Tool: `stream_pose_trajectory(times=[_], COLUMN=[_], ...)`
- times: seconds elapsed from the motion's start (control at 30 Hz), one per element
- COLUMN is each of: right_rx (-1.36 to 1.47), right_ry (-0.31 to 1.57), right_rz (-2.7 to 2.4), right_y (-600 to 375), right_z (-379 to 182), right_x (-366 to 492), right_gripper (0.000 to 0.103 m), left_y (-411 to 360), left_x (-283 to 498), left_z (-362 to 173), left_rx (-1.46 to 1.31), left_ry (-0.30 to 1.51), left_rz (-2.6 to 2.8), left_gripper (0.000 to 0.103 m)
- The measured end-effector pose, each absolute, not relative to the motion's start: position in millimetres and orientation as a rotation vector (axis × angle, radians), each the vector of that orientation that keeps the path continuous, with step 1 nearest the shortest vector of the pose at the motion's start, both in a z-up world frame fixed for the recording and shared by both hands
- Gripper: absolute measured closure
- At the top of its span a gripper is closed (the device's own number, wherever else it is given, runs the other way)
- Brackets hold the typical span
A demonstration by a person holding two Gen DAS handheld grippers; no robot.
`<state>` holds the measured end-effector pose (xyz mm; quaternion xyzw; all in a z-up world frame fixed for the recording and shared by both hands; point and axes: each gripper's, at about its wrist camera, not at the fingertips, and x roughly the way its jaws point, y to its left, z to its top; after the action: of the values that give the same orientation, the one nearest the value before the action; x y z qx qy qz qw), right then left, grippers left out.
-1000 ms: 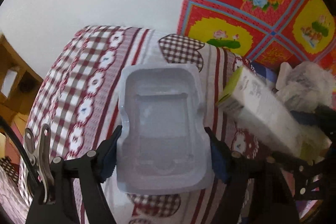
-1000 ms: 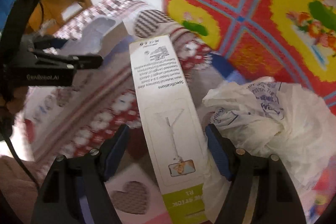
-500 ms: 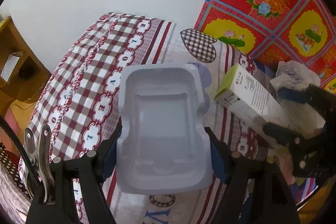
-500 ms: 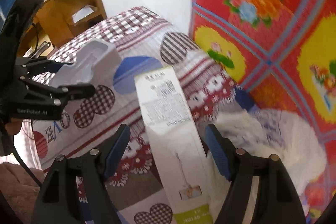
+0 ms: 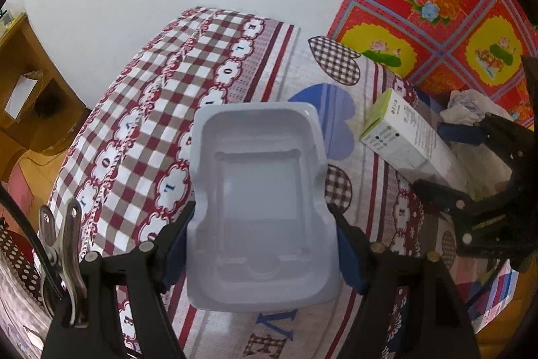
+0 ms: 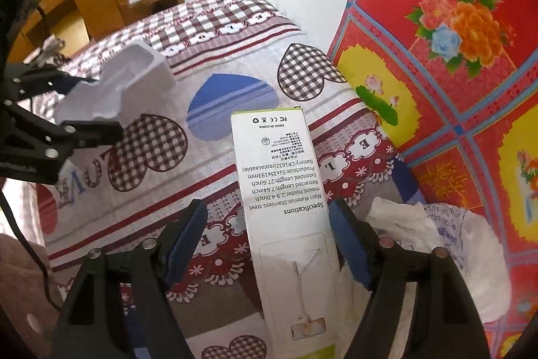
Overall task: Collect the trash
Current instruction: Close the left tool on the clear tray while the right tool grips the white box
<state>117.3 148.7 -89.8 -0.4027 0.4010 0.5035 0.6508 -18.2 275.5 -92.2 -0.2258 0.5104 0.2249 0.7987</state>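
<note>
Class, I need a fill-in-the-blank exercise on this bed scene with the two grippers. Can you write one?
1. The jaws of the left gripper grip a white plastic ____.
2. The long box between the jaws of the right gripper reads "Made in ____".
3. The blue shape on the bedsheet is a ____.
Missing words: tray, China, heart.

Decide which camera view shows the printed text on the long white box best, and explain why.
The right wrist view: the white box faces the camera between the right gripper, its specifications readable. The left wrist view shows the same box small, side-on at the edge, print illegible.
</note>
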Motion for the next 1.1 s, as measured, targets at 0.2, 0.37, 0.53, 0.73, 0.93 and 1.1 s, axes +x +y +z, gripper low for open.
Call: stream_pose_trajectory(times=[0.2, 0.37, 0.53, 0.73, 0.93, 1.1], right_rx=[-0.894, -0.903, -0.847, -0.926, -0.912, -0.836], right_ry=[0.907, 0.914, 0.897, 0.989, 1.088, 1.103], right_rz=[1.096, 1.081, 1.126, 1.113, 1.066, 1.068], right_y=[144.8, 148.1, 146.5, 155.5, 170.1, 170.9], right_z=[-91.1, -89.1, -74.0, -97.4, -112.6, -106.6], right_x=[124.6, 126.7, 129.0, 132.8, 119.1, 101.6], right_gripper=[0.026, 0.026, 0.026, 0.023, 0.038, 0.041], left_y=[274.7, 273.0, 272.1, 268.8, 265.7, 266.0], left_x=[-24.8, -33.3, -39.5, -44.5, -46.6, -48.7], left_z=[-87.8, -84.8, -83.2, -81.4, -80.8, -80.3], left_rx=[-0.483, -0.488, -0.491, -0.496, -0.494, -0.492], left_ry=[1.086, 1.082, 1.084, 1.079, 1.086, 1.088], left_rz=[0.485, 0.486, 0.492, 0.481, 0.466, 0.468], left_gripper=[0.026, 0.026, 0.026, 0.026, 0.026, 0.026])
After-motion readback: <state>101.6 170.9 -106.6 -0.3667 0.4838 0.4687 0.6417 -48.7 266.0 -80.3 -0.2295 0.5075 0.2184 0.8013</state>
